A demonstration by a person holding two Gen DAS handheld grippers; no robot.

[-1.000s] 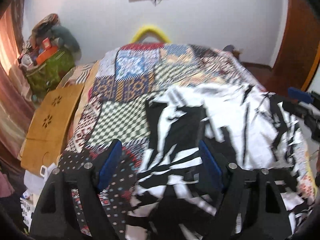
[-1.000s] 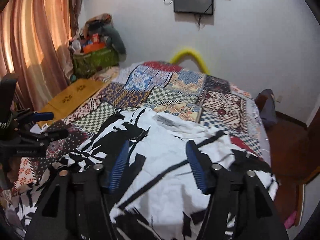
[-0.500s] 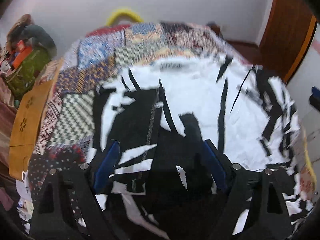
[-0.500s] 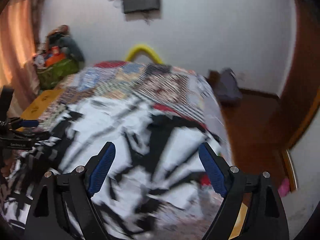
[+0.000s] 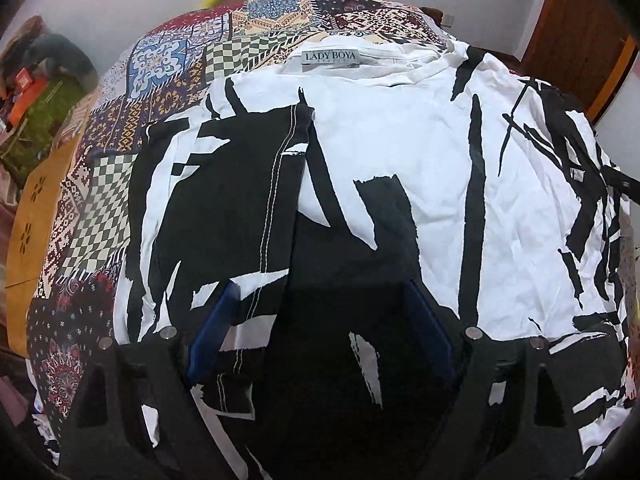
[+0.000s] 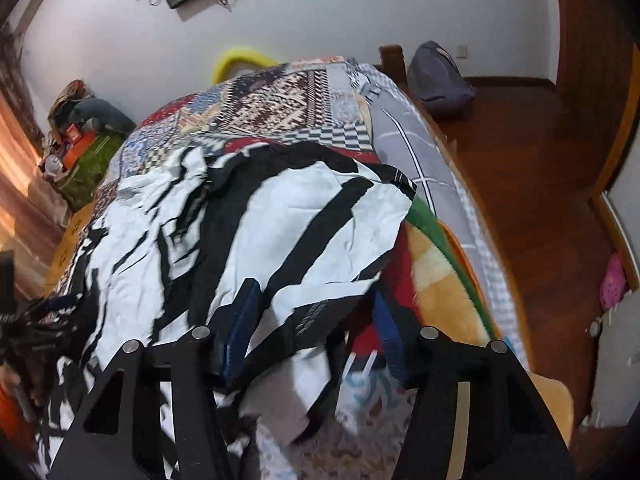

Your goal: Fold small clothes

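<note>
Two grippers work over one black-and-white shirt (image 5: 400, 152) spread on the patchwork bedspread (image 5: 168, 80). Left gripper (image 5: 320, 336) hovers with jaws wide apart above it; right gripper (image 6: 312, 332) is closing around its sleeve edge.

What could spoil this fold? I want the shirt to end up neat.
The right gripper is closing on a bunched sleeve edge of the black-and-white shirt, so it may pinch several layers and drag wrinkles in. That edge lies near the bed's side, so it could slide off. The left gripper is open and holds nothing down.
</note>
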